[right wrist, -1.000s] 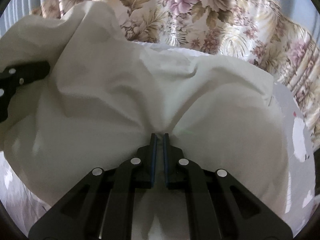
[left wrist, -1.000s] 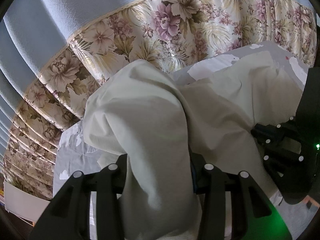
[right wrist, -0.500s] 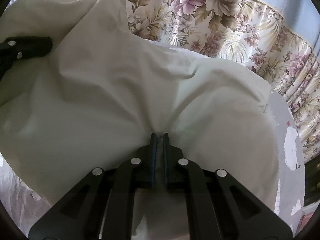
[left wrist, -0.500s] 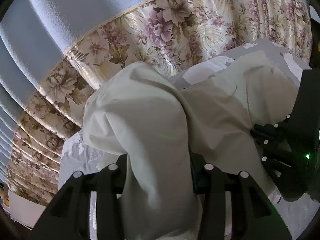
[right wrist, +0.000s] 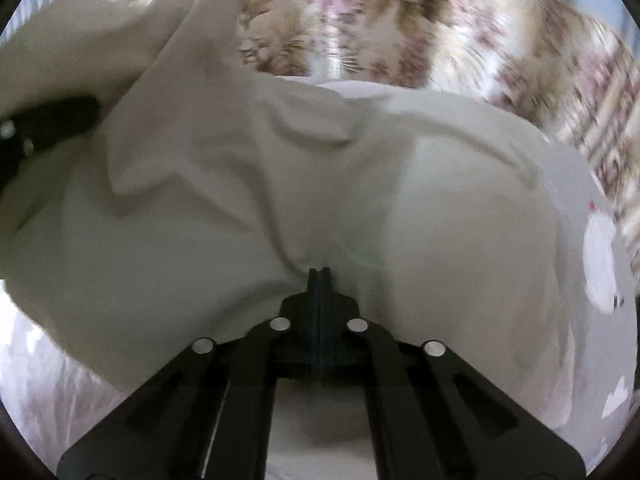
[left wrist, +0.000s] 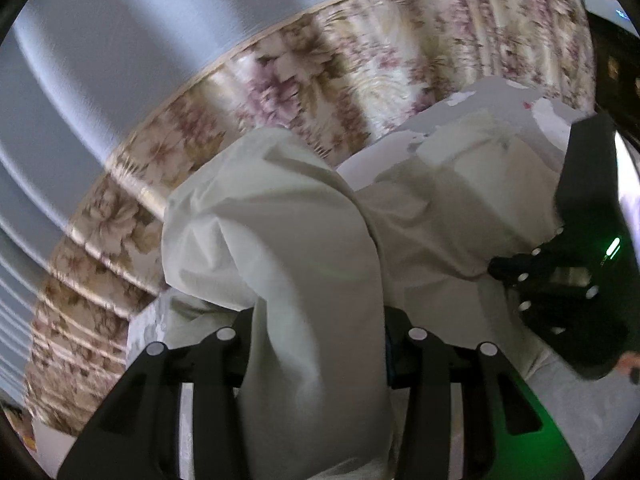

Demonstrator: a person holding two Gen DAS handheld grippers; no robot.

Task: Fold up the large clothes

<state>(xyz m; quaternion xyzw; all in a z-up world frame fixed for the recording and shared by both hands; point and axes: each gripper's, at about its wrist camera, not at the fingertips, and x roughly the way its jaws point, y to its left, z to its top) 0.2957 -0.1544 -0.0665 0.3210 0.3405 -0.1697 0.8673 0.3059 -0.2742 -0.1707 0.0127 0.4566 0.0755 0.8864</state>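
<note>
A floral curtain (left wrist: 320, 80) with a plain blue-grey upper band is hanging across the background, blurred in both views. Below it, a bed covered in a grey sheet with white shapes (right wrist: 600, 248) is showing around the edges of the cloth.

A large pale cream garment (right wrist: 240, 200) is lying bunched and creased over the bed, filling most of the right wrist view. Part of it is being lifted into a tall fold (left wrist: 280, 240) that is rising in front of the left wrist camera and draping down between the fingers.

The left gripper (left wrist: 316, 320) is holding that raised fold: its black fingers (left wrist: 412, 344) are sitting wide apart with a thick bundle of cloth filling the gap between them. It is also appearing as a dark shape at the left edge of the right wrist view (right wrist: 48, 120), touching the cloth.

The right gripper (right wrist: 319, 272) is pinching a small pucker of the garment, its fingers (right wrist: 326, 280) pressed narrowly together with creases radiating from the tip. In the left wrist view it is showing at the right (left wrist: 504, 268), with a small green light glowing on its body.
</note>
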